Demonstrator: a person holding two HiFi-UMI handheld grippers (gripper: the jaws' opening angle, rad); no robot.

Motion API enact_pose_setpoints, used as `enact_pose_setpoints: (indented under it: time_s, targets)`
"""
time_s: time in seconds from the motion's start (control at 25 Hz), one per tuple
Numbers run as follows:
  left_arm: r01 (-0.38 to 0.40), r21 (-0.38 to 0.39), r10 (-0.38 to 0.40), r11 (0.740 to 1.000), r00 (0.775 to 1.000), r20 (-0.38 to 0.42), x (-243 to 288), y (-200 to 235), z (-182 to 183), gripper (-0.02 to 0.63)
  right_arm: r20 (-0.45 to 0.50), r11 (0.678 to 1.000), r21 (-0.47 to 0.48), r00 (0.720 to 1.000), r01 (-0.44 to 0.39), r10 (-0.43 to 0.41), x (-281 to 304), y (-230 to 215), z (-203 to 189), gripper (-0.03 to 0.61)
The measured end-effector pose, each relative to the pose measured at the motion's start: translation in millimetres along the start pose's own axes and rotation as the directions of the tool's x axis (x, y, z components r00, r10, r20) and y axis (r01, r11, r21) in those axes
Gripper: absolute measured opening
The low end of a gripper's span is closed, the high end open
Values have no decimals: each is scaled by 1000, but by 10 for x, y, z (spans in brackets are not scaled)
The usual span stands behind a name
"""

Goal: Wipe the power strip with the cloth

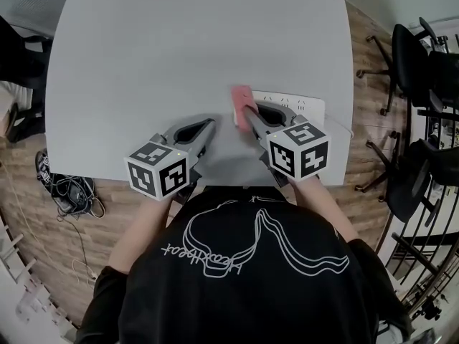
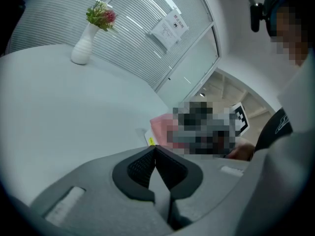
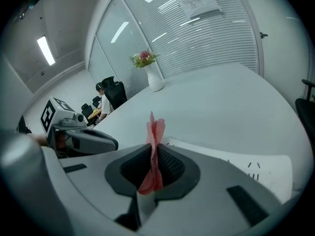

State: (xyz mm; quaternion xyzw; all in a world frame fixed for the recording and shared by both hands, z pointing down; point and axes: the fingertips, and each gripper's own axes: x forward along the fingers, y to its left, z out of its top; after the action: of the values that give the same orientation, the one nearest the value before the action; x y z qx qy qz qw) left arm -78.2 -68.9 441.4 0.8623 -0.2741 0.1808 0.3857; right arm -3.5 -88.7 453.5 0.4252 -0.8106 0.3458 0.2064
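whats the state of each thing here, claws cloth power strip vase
left claw: shut, empty
right claw: shut on the cloth
cloth: pinched upright in the right claw
power strip: flat on the table, right claw over it
vase: upright, holding flowers

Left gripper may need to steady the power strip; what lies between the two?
Head view: bare table, then the cloth, pinched in the right gripper, at the power strip's left end.
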Motion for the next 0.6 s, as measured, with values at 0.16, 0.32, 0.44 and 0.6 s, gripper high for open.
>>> enact_pose_setpoints:
  time_s: [0.16, 0.32, 0.44, 0.6]
  targets:
    - [2, 6, -2, 1000, 1000, -6, 30, 7, 10, 14, -23, 1000, 7, 999, 25, -24, 56, 1, -7, 40]
    - [8, 13, -8, 1000, 1000, -7, 62, -37, 39, 14, -47, 998, 22, 997, 60, -59, 46, -60, -57, 40]
    - [11, 9, -11, 1000, 1000, 0, 88, -53, 60, 14, -56, 997, 12, 996, 72, -72, 44, -83, -72, 40]
    - [12, 9, -12, 1000, 1000, 2, 87, -66, 67, 14, -70, 997, 15, 995, 78, -77, 42, -85, -79, 40]
